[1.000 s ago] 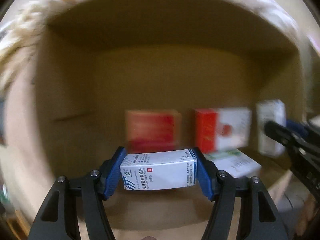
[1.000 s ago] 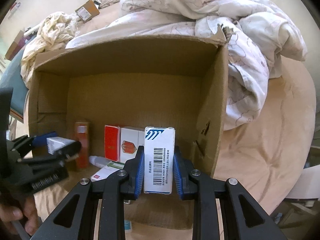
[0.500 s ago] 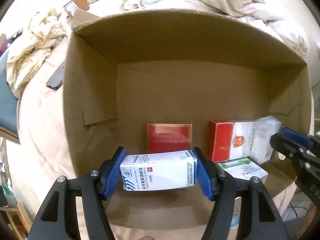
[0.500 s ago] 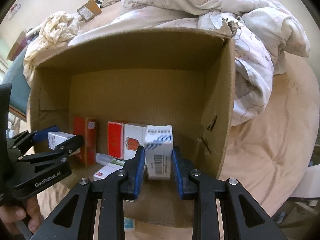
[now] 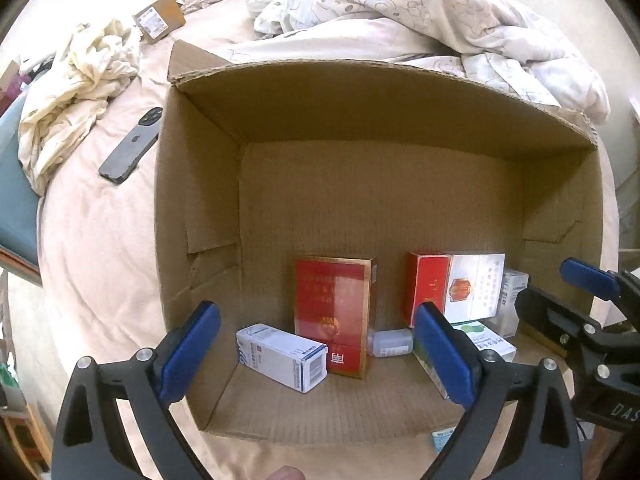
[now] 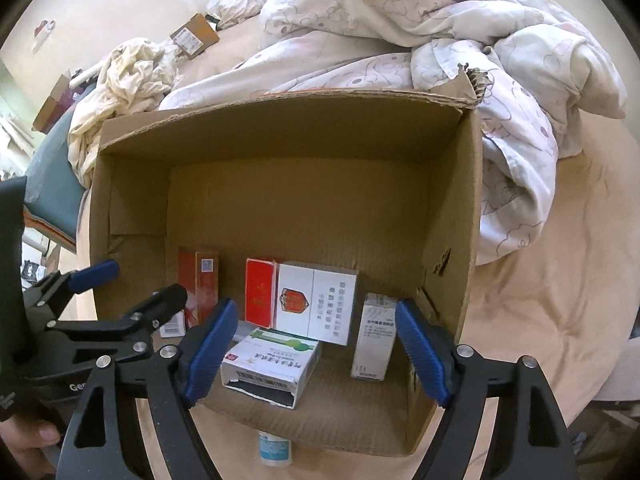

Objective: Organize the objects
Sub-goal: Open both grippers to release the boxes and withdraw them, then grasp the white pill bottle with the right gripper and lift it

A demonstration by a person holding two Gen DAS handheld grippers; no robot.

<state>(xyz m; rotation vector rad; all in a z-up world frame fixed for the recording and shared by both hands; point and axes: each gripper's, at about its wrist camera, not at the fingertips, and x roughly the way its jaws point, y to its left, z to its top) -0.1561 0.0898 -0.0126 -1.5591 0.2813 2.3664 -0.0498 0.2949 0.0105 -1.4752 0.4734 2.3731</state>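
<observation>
An open cardboard box (image 5: 208,200) (image 6: 452,216) lies on its side on the bed. My left gripper (image 5: 320,354) is open and empty in front of it. A white medicine box (image 5: 282,356) lies flat inside at the left, beside an upright red box (image 5: 332,316). My right gripper (image 6: 316,354) is open and empty. A white medicine box (image 6: 374,334) stands upright inside at the right, between its fingers but free. A red-and-white carton (image 6: 308,300) and a green-and-white box (image 6: 272,364) sit mid-box.
A crumpled duvet (image 6: 440,40) lies behind and right of the box. A phone (image 5: 132,146) lies on the sheet left of it. A small white bottle (image 5: 390,342) lies inside; another small bottle (image 6: 274,446) lies in front of the box. A small brown parcel (image 5: 160,20) sits far back.
Both grippers have opened and let go of their white medicine boxes, which now rest inside the cardboard box. Both grippers have drawn back from the box.
</observation>
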